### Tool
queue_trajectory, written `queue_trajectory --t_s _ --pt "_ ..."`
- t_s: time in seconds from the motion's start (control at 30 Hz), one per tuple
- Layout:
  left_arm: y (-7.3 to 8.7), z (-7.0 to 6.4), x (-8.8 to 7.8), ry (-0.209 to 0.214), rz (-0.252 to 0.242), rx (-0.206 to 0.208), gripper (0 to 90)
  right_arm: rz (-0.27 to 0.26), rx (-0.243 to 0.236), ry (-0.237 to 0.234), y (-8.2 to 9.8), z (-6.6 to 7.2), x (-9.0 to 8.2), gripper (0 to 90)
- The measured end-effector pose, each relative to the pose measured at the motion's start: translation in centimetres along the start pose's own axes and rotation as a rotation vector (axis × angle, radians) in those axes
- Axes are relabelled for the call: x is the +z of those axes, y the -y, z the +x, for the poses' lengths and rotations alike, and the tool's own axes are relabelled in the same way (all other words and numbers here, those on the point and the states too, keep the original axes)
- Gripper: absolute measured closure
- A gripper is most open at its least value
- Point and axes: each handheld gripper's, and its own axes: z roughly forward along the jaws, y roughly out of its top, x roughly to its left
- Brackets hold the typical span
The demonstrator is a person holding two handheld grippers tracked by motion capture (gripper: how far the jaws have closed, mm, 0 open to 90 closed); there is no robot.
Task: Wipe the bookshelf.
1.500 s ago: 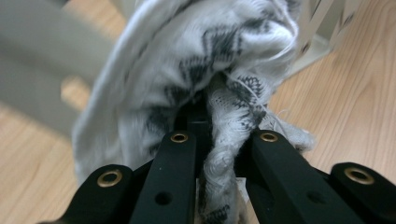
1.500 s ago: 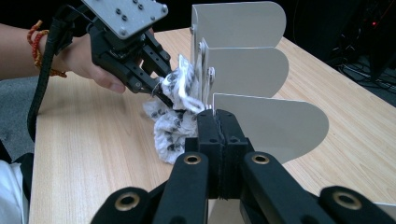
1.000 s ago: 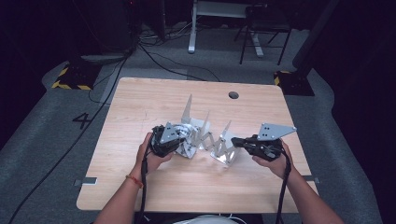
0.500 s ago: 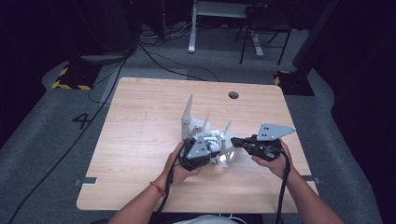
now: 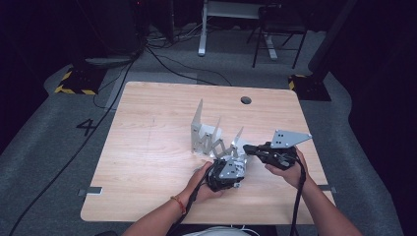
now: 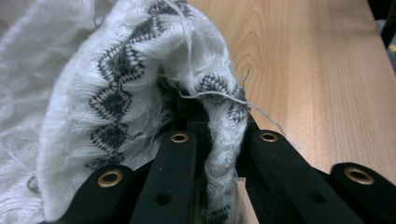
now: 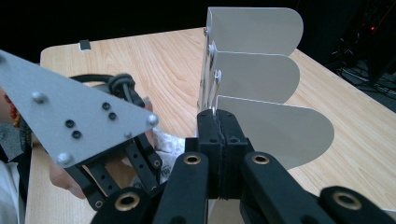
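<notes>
A white knitted cloth (image 6: 93, 93) with grey zigzag bands is pinched in my left gripper (image 6: 210, 116), which is shut on a fold of it. That left gripper (image 5: 236, 167) sits low over the wooden table (image 5: 147, 147), just in front of a metal rack (image 5: 199, 123) of three upright plates. My right gripper (image 5: 248, 148) is shut, its tips at the near plate of the rack (image 7: 261, 70). Whether the right gripper (image 7: 220, 116) pinches anything is hidden. The left gripper's grey plate (image 7: 79, 116) is close on its left, with cloth (image 7: 168, 142) beneath.
A round cable hole (image 5: 245, 100) lies near the table's far edge. Both grippers' cables trail off the front edge. Beyond the table are floor cables, a desk leg (image 5: 201, 29) and yellow-black tape (image 5: 74, 88). The table's left half is bare wood.
My left gripper has carried the cloth rightward and a little down, from the rack's left side to right beside the right gripper. The right gripper and the rack have stayed put.
</notes>
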Motion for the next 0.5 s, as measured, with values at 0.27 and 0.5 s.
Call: queue_trajectory --t_s 0.27,0.5 --pt "-2.8 0.7 -2.8 -0.063 -0.123 0.017 83.9 0.003 0.006 0.005 0.0 0.0 0.0 90.0" --pt "-4.6 -0.9 -1.7 -0.008 -0.120 0.088 83.9 0.001 0.010 0.001 0.0 0.0 0.0 90.0"
